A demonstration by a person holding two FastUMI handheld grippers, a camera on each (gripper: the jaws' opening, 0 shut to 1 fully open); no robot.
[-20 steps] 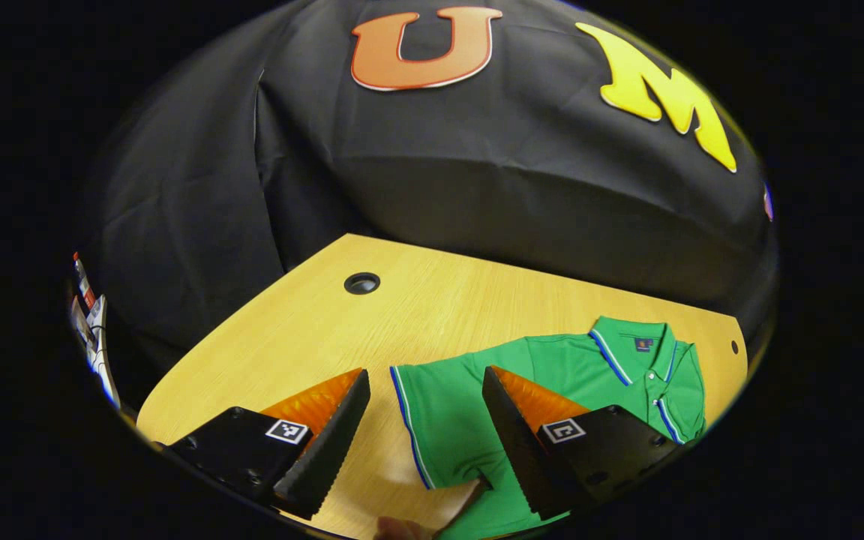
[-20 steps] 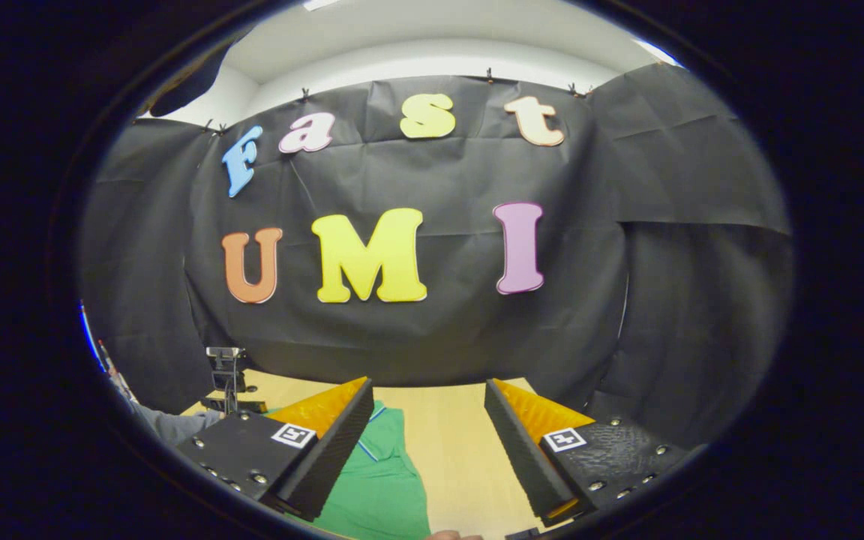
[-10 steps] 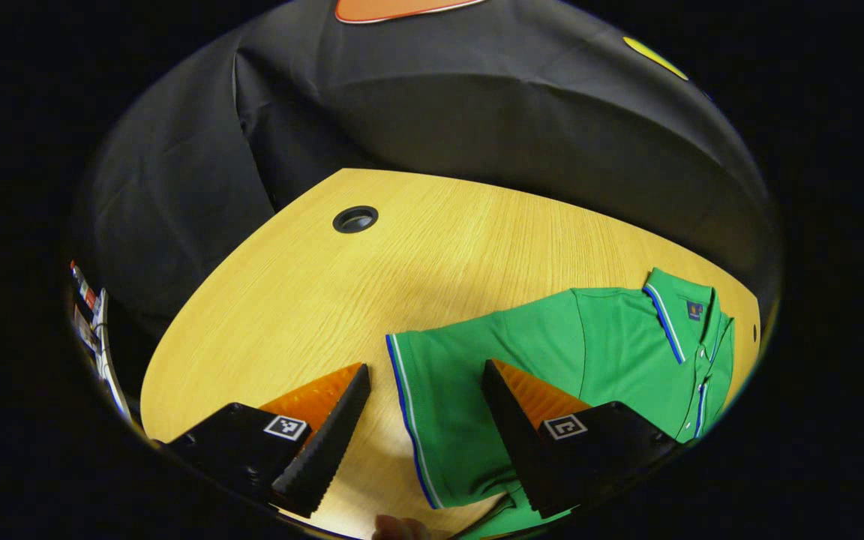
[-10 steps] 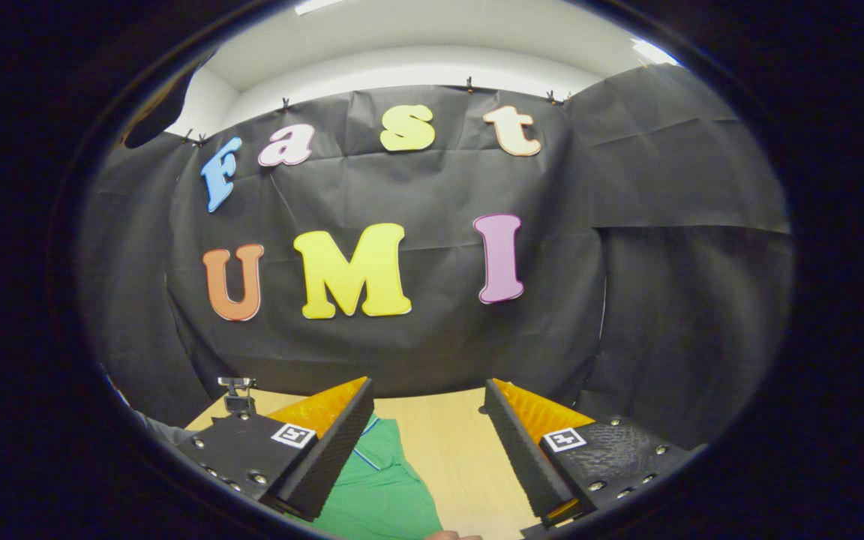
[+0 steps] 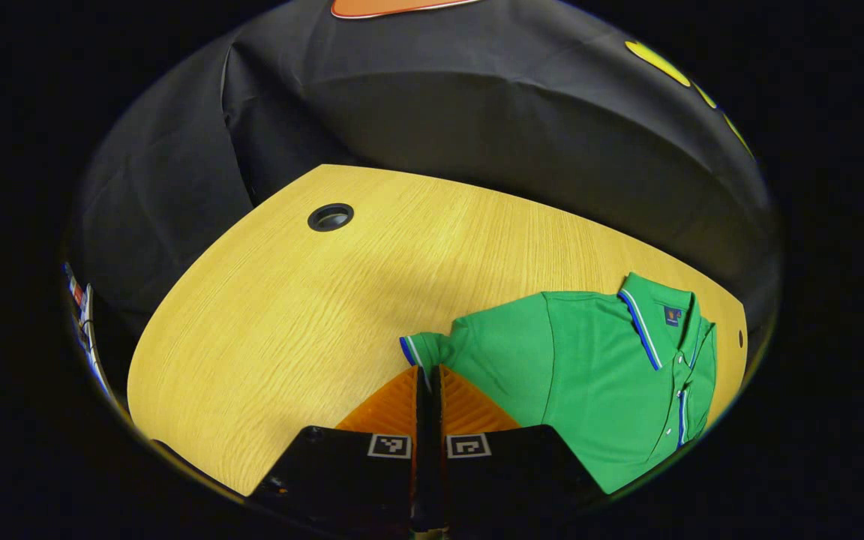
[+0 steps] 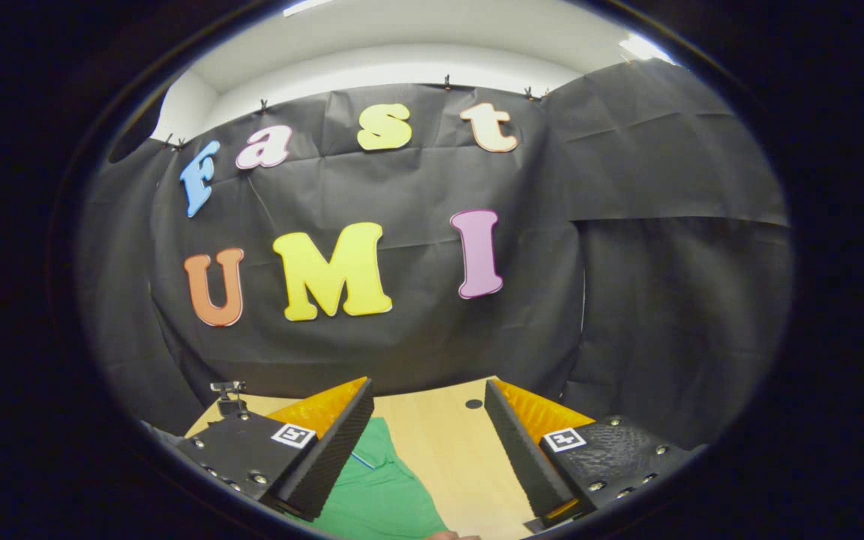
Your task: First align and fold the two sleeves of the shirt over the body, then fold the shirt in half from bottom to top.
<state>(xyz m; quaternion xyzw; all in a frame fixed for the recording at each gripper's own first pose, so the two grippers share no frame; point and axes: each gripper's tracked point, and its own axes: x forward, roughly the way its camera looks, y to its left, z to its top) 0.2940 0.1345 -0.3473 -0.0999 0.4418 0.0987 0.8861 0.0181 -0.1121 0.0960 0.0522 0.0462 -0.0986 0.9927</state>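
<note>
left gripper (image 5: pixel 427 375) was clenched on the sleeve cuff (image 5: pixel 415 349) of the green polo shirt (image 5: pixel 589 375), laid flat on the wooden table (image 5: pixel 289 315) | right gripper (image 6: pixel 428 427) was held agape above the shirt's other side | risk: thin cuff could be slipped from the pinch or bunched if dragged, not lifted

shirt (image 5: pixel 589 375) lower body: cut off by edge | sleeve cuff (image 5: pixel 418 351): grip contact hidden, probably pinched

Nothing here can be read. The green shirt (image 5: pixel 589 375) has a small dark label inside the collar (image 5: pixel 672 316), at about two o'clock, too tiny to make out. Each gripper carries square black-and-white coded tags (image 5: pixel 389 445) (image 6: pixel 292 434), patterns rather than words.
</note>
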